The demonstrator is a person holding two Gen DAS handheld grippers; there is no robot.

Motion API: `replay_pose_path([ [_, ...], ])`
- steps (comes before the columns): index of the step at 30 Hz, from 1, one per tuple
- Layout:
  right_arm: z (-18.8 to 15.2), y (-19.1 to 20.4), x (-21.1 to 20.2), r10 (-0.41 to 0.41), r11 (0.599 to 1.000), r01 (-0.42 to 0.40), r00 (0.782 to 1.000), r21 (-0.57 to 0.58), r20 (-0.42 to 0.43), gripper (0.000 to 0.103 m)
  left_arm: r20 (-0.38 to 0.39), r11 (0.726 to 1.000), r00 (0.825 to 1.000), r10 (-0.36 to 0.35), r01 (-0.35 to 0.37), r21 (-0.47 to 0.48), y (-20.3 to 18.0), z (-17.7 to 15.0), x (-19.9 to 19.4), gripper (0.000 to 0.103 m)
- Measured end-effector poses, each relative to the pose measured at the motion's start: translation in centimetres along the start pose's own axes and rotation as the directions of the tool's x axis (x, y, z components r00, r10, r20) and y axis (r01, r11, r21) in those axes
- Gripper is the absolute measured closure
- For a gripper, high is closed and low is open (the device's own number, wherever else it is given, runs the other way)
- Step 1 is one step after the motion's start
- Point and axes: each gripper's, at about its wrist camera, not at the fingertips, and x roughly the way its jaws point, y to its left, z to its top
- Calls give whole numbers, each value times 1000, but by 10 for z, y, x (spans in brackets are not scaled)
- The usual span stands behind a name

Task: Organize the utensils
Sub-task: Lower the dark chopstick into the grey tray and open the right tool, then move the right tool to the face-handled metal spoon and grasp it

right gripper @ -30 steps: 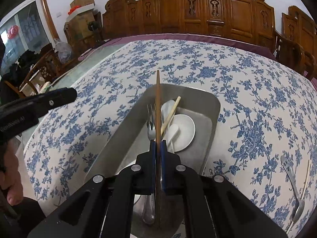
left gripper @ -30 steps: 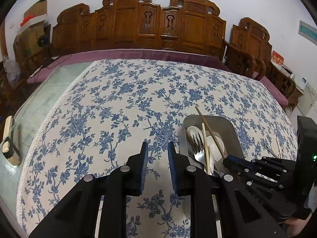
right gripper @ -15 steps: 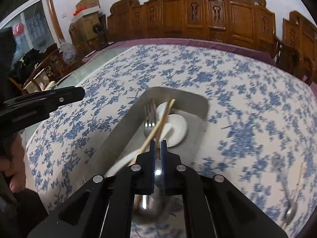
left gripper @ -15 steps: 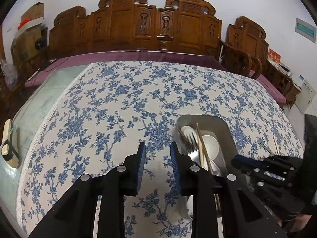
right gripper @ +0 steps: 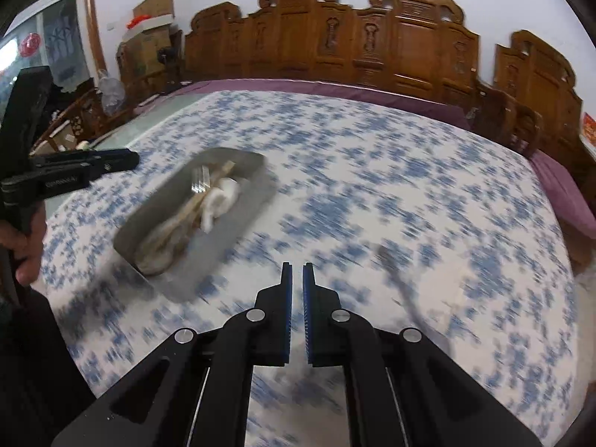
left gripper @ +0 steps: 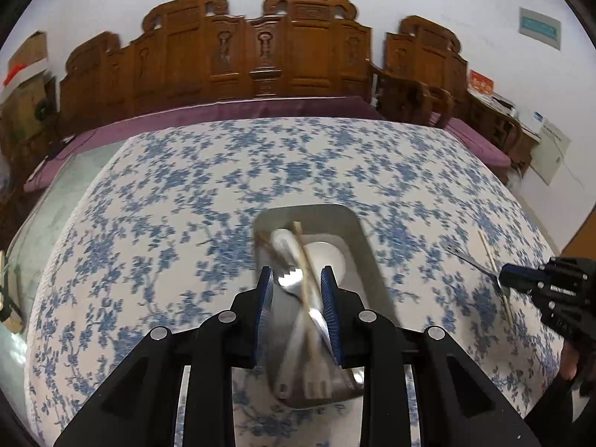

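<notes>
Tray [left gripper: 367, 257] runs lengthwise away; left gripper [left gripper: 297, 285] parted, empty; right gripper [right gripper: 297, 273] closed, empty

Matt grey metal tray [left gripper: 367, 246], printed cloth tablecloth [left gripper: 186, 201], carved glossy wooden chairs [left gripper: 260, 48]

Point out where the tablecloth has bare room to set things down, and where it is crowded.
Bare: the flowered tablecloth left of the metal tray, and the far stretch toward the carved bench. Crowded: the tray's inside, and the strip right of it, where a fork and chopstick lie.
</notes>
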Motion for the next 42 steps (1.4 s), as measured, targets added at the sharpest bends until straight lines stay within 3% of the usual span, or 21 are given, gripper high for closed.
replay_pose_path([
  [3, -15, -20, -8, -35, 999, 35, 999, 9, -18, 95, -1, 999, 1000, -11, 11, 35, -16, -2, 1, 77],
  [11, -49, -61, -18, -91, 994, 94, 994, 57, -58, 82, -21, 996, 999, -31, 32, 77, -42, -9, 6, 65],
  [20, -55, -80, -5, -93, 993, 101, 989, 65, -112, 68, -36, 994, 998, -53, 56, 97, -75, -19, 8, 58],
  [34, -22, -96, 68, -61, 998, 58, 966, -18, -249, 71, -88, 986, 992, -92, 103, 134, -129, -31, 25, 56],
  [42, -16, -93, 87, -53, 998, 45, 947, -34, -318, 75, -112, 982, 989, -95, 112, 155, -143, -37, 32, 56],
])
